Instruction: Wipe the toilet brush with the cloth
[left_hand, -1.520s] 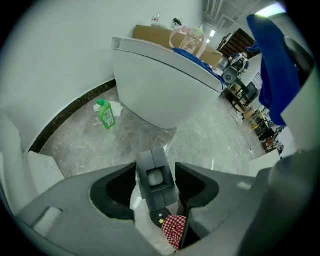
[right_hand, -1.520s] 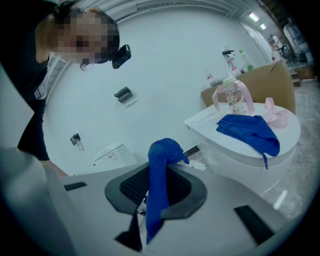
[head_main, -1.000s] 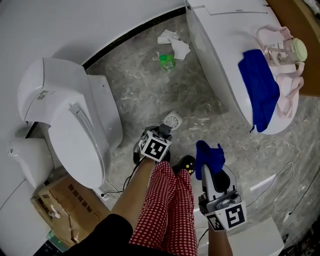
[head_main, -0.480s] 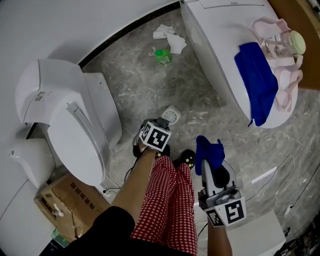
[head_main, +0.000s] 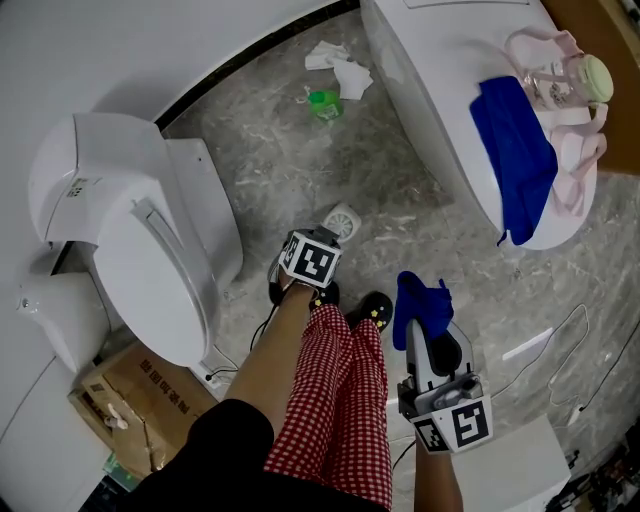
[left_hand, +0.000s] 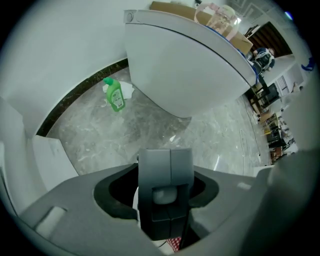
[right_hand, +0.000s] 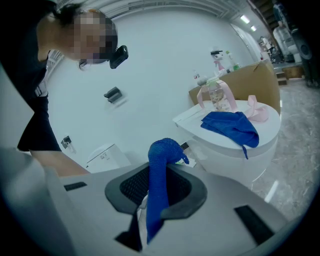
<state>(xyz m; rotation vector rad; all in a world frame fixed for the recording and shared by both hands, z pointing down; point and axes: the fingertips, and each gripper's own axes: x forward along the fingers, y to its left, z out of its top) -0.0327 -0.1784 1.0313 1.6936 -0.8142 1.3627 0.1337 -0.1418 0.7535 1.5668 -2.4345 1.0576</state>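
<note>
**Lower L, head view:** cardboard box (head_main: 125, 400), cut by the frame edge. Contents not visible.

**L:** toilet (head_main: 150, 250), lid down, bowl hidden.

**Ctr:** left gripper (left_hand: 170, 159).
- Jaws pressed together, nothing made out betw. them.
- In head view its marker cube covers the jaws.

**Ctr, just above left gripper:** white ribbed round item (head_main: 343, 220) on the floor.
- Can't tell if it is the toilet brush or its holder.
- No handle shows, so no long axis or heading can be read.

**Upper ctr:** green bottle (head_main: 323, 102) lying on its side on the floor, near crumpled tissues (head_main: 340, 70).

**Lower ctr:** leg in red check trousers (head_main: 335, 400).

**Ctr-R:** right gripper (head_main: 415, 340), jaws clamped on blue cloth (head_main: 418, 303).
- Cloth's long axis runs along the jaws.
- Free end points toward the upper frame, tip folded over.
- Cloth hides most of the jaws.

**Upper R:** second white fixture (head_main: 430, 90), top surface closed.
- Second blue cloth (head_main: 515, 160) lies on it, one end hanging over the rim.
- Clear bottle (head_main: 560, 95) w/ pink strap stands just beside that cloth. Fill can't be read.
</note>
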